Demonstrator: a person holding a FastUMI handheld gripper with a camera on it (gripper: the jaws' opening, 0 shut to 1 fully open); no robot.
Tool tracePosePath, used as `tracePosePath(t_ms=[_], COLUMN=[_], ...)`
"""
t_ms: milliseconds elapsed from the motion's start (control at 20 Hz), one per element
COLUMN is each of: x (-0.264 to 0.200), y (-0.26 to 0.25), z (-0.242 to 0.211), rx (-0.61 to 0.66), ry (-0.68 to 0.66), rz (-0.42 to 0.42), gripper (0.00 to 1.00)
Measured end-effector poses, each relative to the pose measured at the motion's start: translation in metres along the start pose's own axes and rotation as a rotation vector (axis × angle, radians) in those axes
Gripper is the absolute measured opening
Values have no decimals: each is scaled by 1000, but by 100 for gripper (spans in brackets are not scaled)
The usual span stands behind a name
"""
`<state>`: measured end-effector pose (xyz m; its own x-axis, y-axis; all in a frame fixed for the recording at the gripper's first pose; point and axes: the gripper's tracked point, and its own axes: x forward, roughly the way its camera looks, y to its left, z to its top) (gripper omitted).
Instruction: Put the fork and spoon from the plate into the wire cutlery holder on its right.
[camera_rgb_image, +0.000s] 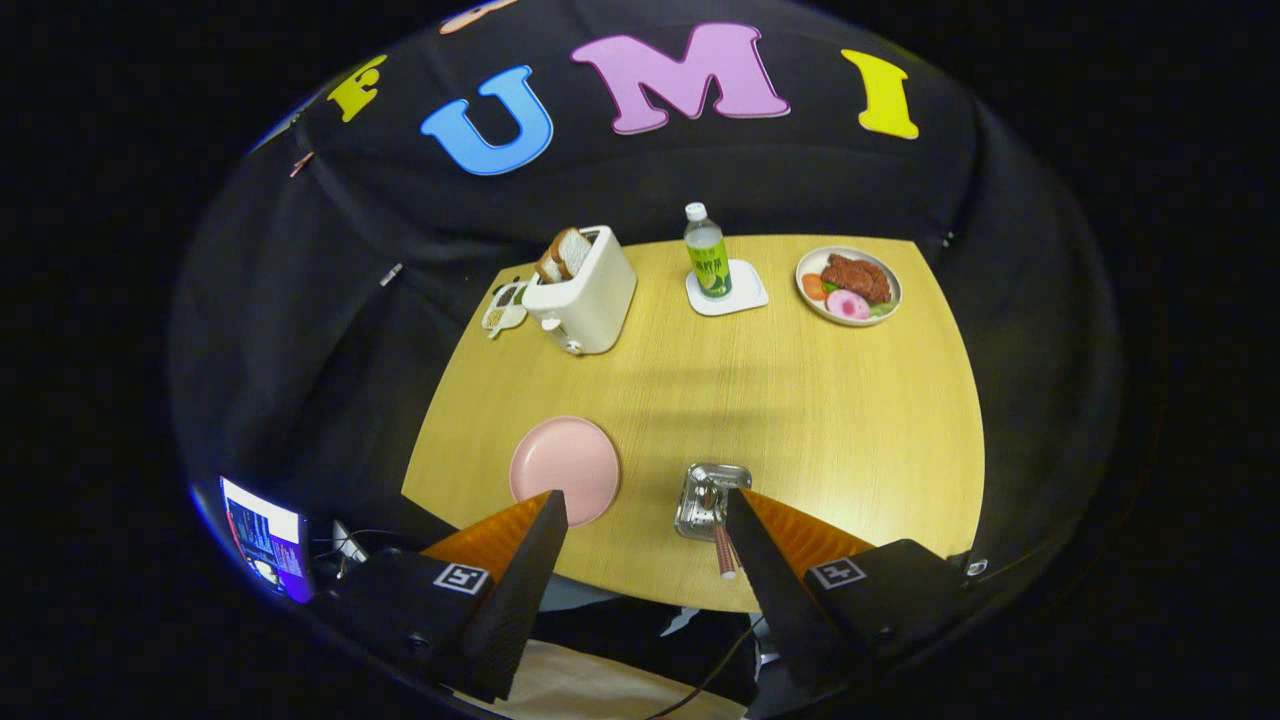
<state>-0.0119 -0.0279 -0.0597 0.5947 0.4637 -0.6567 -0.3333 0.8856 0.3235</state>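
Gripper (645, 520) high above worktop (800, 420), jaws spread wide, holding nothing. Pink plate (565, 467) bare, just ahead of left finger. Wire cutlery holder (708, 497) to plate's right, beside right finger; cutlery handle (725, 558) sticks out of it.

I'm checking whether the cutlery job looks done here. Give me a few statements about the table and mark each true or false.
1. The pink plate has a fork and spoon on it. False: it is bare.
2. The wire cutlery holder has a handle sticking out. True.
3. The tongs are shut on the holder. False: they are open, above the table.
4. Bread sits in the toaster. True.
5. The bottle lies on its side. False: it stands upright on a coaster.
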Motion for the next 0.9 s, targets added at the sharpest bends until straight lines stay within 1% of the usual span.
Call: tracePosePath(t_ms=[150, 300, 650, 750, 900], x=[-7, -31, -83, -95, -114], y=[19, 37, 50, 54, 61], z=[21, 41, 93, 101, 119], rx=[-13, -45, -118, -143, -164], ry=[-187, -343, -638, -704, -789], rz=[-32, -53, -139, -167, -173], gripper=[99, 99, 99, 99, 99])
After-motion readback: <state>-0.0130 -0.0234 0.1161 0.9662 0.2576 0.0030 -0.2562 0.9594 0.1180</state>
